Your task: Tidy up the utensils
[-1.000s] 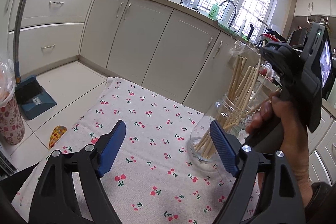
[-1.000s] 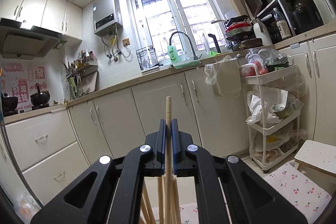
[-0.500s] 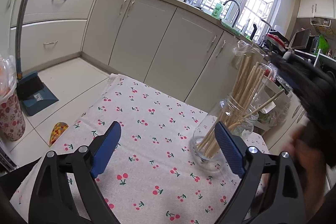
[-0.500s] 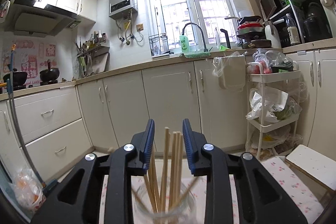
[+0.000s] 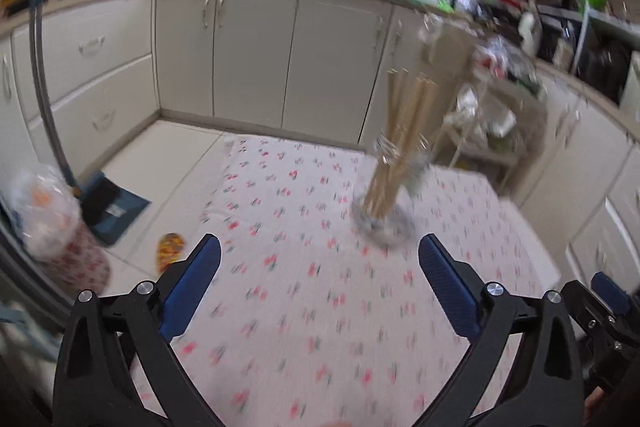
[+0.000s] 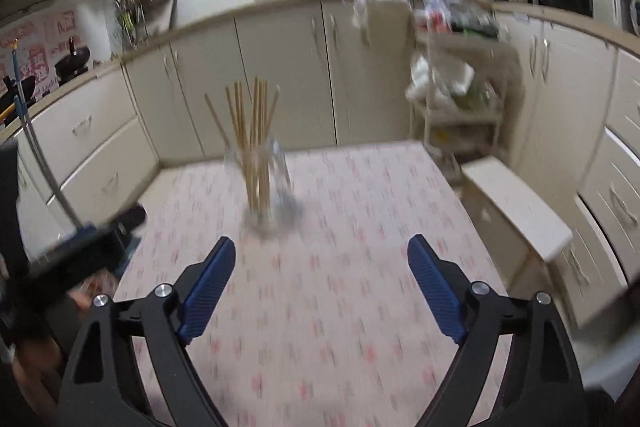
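A clear glass jar [image 5: 384, 215] [image 6: 272, 187] stands upright on the cherry-print tablecloth [image 5: 304, 291] [image 6: 328, 291], holding several wooden chopsticks [image 5: 400, 131] [image 6: 252, 131]. My left gripper [image 5: 320, 251] hangs back from the jar, its jaws still opening, nothing between them. My right gripper [image 6: 320, 251] is also well short of the jar, its jaws opening wide and empty. The right gripper's tip [image 5: 608, 295] shows at the left view's right edge. Both views are motion-blurred.
Cream kitchen cabinets [image 5: 256, 51] line the walls behind the table. A white trolley [image 6: 456, 107] with bags stands at the right, a white stool [image 6: 516, 211] beside the table. A dustpan [image 5: 108, 207] and a floral bin [image 5: 68, 247] sit on the floor at left.
The right gripper let go of the chopstick in the jar, opened wide and drew back. The left gripper pulled back and up from the jar and opened a little more.
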The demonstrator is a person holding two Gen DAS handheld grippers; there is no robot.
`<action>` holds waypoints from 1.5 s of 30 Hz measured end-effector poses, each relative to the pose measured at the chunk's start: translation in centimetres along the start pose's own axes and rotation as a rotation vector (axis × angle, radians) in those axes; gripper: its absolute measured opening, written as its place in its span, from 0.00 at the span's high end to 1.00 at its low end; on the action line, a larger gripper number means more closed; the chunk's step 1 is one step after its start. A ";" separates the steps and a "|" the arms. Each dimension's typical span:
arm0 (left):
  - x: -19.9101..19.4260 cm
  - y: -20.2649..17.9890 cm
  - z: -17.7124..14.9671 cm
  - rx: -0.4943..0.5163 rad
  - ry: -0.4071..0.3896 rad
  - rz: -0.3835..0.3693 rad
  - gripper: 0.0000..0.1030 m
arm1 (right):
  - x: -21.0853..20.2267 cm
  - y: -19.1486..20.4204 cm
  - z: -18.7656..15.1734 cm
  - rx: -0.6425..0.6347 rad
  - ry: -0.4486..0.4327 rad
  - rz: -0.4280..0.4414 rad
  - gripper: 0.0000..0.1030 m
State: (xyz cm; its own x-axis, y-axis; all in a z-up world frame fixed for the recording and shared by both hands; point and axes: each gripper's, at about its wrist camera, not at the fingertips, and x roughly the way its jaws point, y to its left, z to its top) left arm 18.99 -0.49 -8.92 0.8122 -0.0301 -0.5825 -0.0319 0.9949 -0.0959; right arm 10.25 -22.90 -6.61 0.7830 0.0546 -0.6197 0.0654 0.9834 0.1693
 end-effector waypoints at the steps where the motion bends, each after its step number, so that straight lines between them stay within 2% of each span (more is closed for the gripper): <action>1: -1.8 -0.3 -0.2 0.016 0.015 0.015 0.08 | -0.8 -0.1 -0.3 0.004 0.006 0.000 0.17; 6: -10.2 -0.8 -1.8 0.046 0.010 0.084 0.08 | -7.8 0.8 -1.8 0.000 0.015 0.025 0.11; 12: -19.0 -0.8 -3.8 0.091 0.023 0.133 0.08 | -15.3 2.1 -3.2 0.041 0.056 0.107 0.07; 15: -23.0 0.1 -4.5 0.055 0.034 0.103 0.08 | -17.8 2.3 -3.6 0.050 0.080 0.138 0.07; 20: -27.8 0.1 -6.7 0.029 0.039 0.042 0.08 | -22.0 2.4 -4.9 0.071 0.028 0.148 0.07; 24: -30.4 -0.6 -8.3 0.075 0.024 0.045 0.08 | -24.4 2.2 -6.0 0.074 -0.006 0.101 0.07; 27: -31.4 0.1 -8.1 0.028 0.008 0.050 0.08 | -25.5 1.9 -5.9 0.082 -0.024 0.074 0.07; 34: -33.1 0.4 -7.6 0.027 -0.037 0.067 0.08 | -26.3 3.3 -6.3 0.023 -0.018 0.101 0.07; 45: -34.3 0.9 -7.2 0.024 -0.083 0.060 0.08 | -27.4 3.7 -6.7 0.015 -0.037 0.110 0.07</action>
State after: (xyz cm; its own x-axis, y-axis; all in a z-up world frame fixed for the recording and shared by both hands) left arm -13.13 0.73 5.19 0.8546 0.0372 -0.5179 -0.0693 0.9967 -0.0428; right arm -15.05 -19.59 5.88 0.8084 0.1557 -0.5677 -0.0137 0.9691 0.2464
